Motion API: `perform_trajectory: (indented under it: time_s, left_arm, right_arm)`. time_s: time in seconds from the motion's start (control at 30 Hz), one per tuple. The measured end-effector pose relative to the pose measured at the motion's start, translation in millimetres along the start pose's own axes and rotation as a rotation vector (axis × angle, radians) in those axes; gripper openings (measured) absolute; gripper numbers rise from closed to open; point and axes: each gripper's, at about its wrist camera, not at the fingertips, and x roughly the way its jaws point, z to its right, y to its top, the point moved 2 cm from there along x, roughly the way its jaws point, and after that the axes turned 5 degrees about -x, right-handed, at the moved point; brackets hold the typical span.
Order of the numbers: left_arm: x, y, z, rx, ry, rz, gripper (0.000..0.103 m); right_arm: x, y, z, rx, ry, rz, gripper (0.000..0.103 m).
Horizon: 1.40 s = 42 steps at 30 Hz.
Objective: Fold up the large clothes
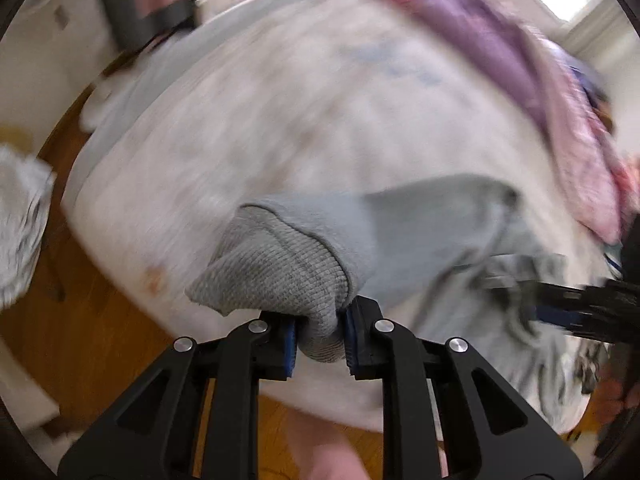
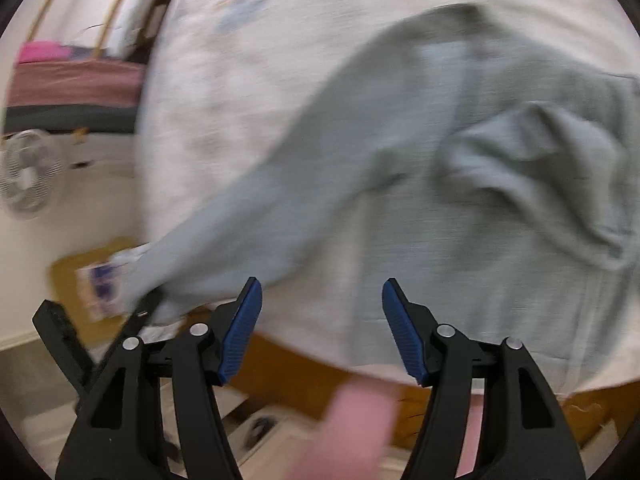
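A pale grey-blue sweatshirt [image 2: 460, 128] lies rumpled on a white padded surface [image 1: 280, 128]. Its ribbed grey sleeve cuff [image 1: 280, 272] is pinched between the blue pads of my left gripper [image 1: 320, 340], which is shut on it. In the right wrist view the sleeve [image 2: 248, 216] stretches down to the left, where the left gripper's black frame [image 2: 100, 340] shows. My right gripper [image 2: 322, 328] stands open over the near edge of the white surface with nothing between its fingers. It also appears blurred at the right edge of the left wrist view, as the right gripper [image 1: 568, 304].
A purple and pink cloth [image 1: 520, 64] lies along the far right of the white surface. Wooden floor [image 1: 100, 320] shows below its edge. White cloth [image 1: 20, 220] sits at the left. A small white fan [image 2: 28, 176] and a cardboard box [image 2: 92, 268] stand at the left.
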Motion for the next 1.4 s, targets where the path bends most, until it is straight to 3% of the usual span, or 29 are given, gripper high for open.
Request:
perform_trajectory:
  time_s: [0.07, 0.23, 0.27, 0.3, 0.37, 0.43, 0.5, 0.53, 0.57, 0.63, 0.7, 0.83, 1.03, 1.2, 1.23, 1.37, 1.4]
  left_arm:
    - [-12.7, 7.0, 31.0, 0.066, -0.021, 0.022, 0.018]
    - [-29.7, 2.7, 99.6, 0.212, -0.123, 0.017, 0.018]
    - [-30.2, 1.1, 110.9, 0.235, -0.134, 0.014, 0.018]
    - [-29.0, -0.7, 119.1, 0.252, -0.149, 0.006, 0.018]
    - [-30.0, -2.2, 142.3, 0.289, -0.172, 0.002, 0.017]
    - [-27.1, -3.0, 159.7, 0.333, -0.171, -0.005, 0.017]
    - [-25.3, -1.6, 172.7, 0.337, -0.220, -0.024, 0.018]
    - [-23.8, -1.2, 179.5, 0.334, -0.245, -0.041, 0.027]
    - [-20.8, -3.3, 188.3, 0.342, -0.262, -0.075, 0.046]
    - [-18.4, -7.4, 204.1, 0.376, -0.255, -0.090, 0.072]
    - [-12.6, -9.5, 220.2, 0.420, -0.261, -0.081, 0.073]
    - [10.8, -18.2, 250.8, 0.463, -0.288, -0.147, 0.073]
    - [43.2, -21.4, 286.6, 0.533, -0.223, -0.159, 0.073]
    - [106.9, -15.3, 291.9, 0.533, -0.092, -0.226, 0.073]
    - [123.2, -13.5, 290.5, 0.527, -0.062, -0.242, 0.073]
    - [174.4, -10.6, 281.6, 0.513, 0.016, -0.293, 0.073]
    - [186.1, -10.8, 279.8, 0.509, 0.030, -0.303, 0.073]
  right_arm:
    - [2.6, 5.6, -21.1, 0.006, 0.120, -0.017, 0.069]
    - [-3.8, 22.9, -43.7, 0.041, 0.286, -0.059, 0.072]
    - [-6.0, 25.1, -43.8, 0.056, 0.351, -0.065, 0.072]
    - [-8.0, 25.8, -43.4, 0.060, 0.380, -0.065, 0.064]
    - [-14.6, 26.5, -39.8, 0.045, 0.336, -0.045, 0.034]
    - [-28.5, 26.1, -20.8, 0.101, 0.359, 0.004, 0.030]
    - [-43.3, 25.2, -1.2, 0.153, 0.390, 0.044, 0.025]
    - [-54.1, 24.5, 10.1, 0.163, 0.374, 0.074, 0.021]
    - [-66.1, 24.8, 21.8, 0.176, 0.357, 0.102, 0.011]
    - [-85.6, 23.7, 43.4, 0.218, 0.352, 0.149, 0.010]
    - [-107.9, 21.7, 73.5, 0.261, 0.331, 0.202, 0.010]
    - [-133.1, 17.5, 118.6, 0.329, 0.306, 0.262, 0.010]
    - [-178.6, 7.4, 194.4, 0.417, 0.252, 0.374, 0.009]
    - [-203.0, 0.4, 253.3, 0.481, 0.156, 0.423, 0.009]
    - [-203.4, -4.5, 289.2, 0.530, 0.086, 0.431, 0.009]
    - [-189.5, -12.6, 329.7, 0.614, 0.068, 0.395, 0.009]
    - [-174.8, -21.5, 360.1, 0.668, 0.034, 0.381, 0.009]
